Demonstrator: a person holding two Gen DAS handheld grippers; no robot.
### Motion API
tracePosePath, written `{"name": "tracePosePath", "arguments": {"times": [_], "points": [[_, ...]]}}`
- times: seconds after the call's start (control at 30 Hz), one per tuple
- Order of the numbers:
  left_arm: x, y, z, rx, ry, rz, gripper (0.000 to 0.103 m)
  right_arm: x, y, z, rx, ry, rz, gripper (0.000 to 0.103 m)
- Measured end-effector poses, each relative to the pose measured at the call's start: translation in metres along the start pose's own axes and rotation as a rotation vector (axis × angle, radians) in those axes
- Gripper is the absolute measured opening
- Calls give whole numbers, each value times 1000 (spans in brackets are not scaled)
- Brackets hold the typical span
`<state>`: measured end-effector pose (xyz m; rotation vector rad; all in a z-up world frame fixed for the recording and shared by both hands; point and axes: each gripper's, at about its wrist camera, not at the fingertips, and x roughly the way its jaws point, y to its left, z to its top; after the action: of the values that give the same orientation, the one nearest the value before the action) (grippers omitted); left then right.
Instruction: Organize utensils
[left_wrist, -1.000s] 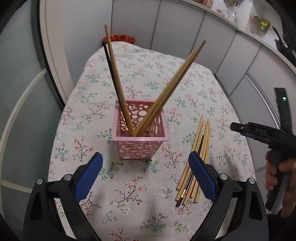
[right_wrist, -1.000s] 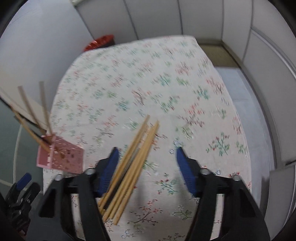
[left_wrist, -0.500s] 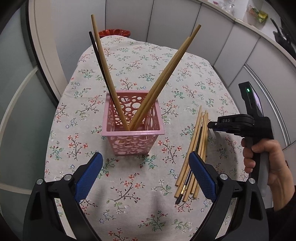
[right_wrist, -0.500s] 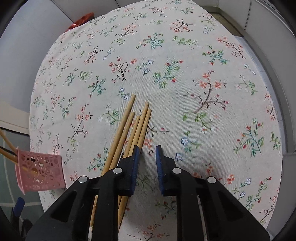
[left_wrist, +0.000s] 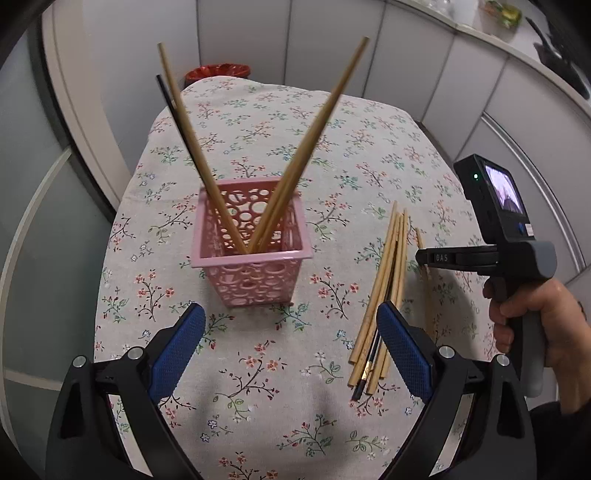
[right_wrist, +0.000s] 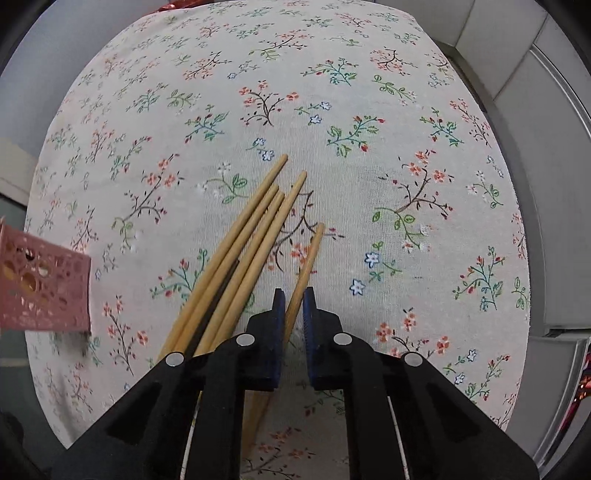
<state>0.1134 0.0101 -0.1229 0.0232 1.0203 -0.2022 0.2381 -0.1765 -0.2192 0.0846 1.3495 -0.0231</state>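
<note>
A pink perforated basket (left_wrist: 251, 258) stands on the flowered tablecloth (left_wrist: 258, 122) and holds several chopsticks leaning left and right, one of them black. To its right lies a loose bundle of wooden chopsticks (left_wrist: 384, 291) with a black one among them. My left gripper (left_wrist: 291, 350) hovers open in front of the basket, with nothing between its fingers. My right gripper (right_wrist: 293, 299) points steeply down, shut on a single wooden chopstick (right_wrist: 308, 258) that lies a little apart to the right of the bundle (right_wrist: 243, 251). The basket's corner (right_wrist: 44, 291) shows at the left.
A red bowl (left_wrist: 218, 72) sits beyond the table's far edge. White cabinet fronts (left_wrist: 424, 62) run behind and to the right, with a glass panel on the left. A hand (left_wrist: 532, 314) holds the right gripper's handle by the table's right edge.
The right gripper came down onto the bundle's right side and its jaws closed from wide open onto one chopstick, which now sits apart from the others. The left gripper barely moved.
</note>
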Motion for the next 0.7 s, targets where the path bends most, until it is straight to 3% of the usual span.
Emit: {"name": "tracePosePath", "arguments": {"times": [0.17, 0.37, 0.53, 0.7], "points": [[-1, -17, -6, 74, 5, -18, 91, -6, -27, -17, 55, 9, 123, 5], [2, -36, -4, 107, 25, -51, 83, -33, -54, -35, 76, -45, 192, 5], [8, -58, 2, 149, 39, -90, 67, -65, -66, -44, 70, -109, 255, 5], [27, -78, 11, 175, 86, -113, 42, -91, -81, -50, 70, -163, 306, 5]]}}
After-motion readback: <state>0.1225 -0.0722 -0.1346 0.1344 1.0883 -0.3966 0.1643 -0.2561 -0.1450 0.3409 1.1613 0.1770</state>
